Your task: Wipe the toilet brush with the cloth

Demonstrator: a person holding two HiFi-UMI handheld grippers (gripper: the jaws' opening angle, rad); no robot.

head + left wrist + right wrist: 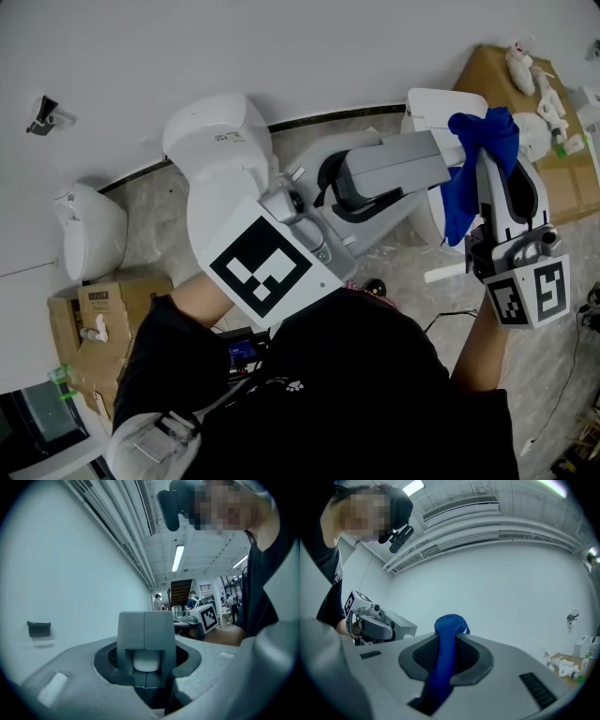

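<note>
In the head view my left gripper reaches right, its jaws closed on a grey, bar-shaped toilet brush that sticks out to the right. In the left gripper view the brush fills the gap of that gripper, end-on, with a white part at its middle. My right gripper is shut on a blue cloth, which lies bunched against the brush's far end. The cloth rises between the jaws of the right gripper in its own view.
A white rounded fixture and an open cardboard box are on the floor at left. Another cardboard box with bottles lies at top right. A white body stands behind the cloth. A small fitting hangs on the wall.
</note>
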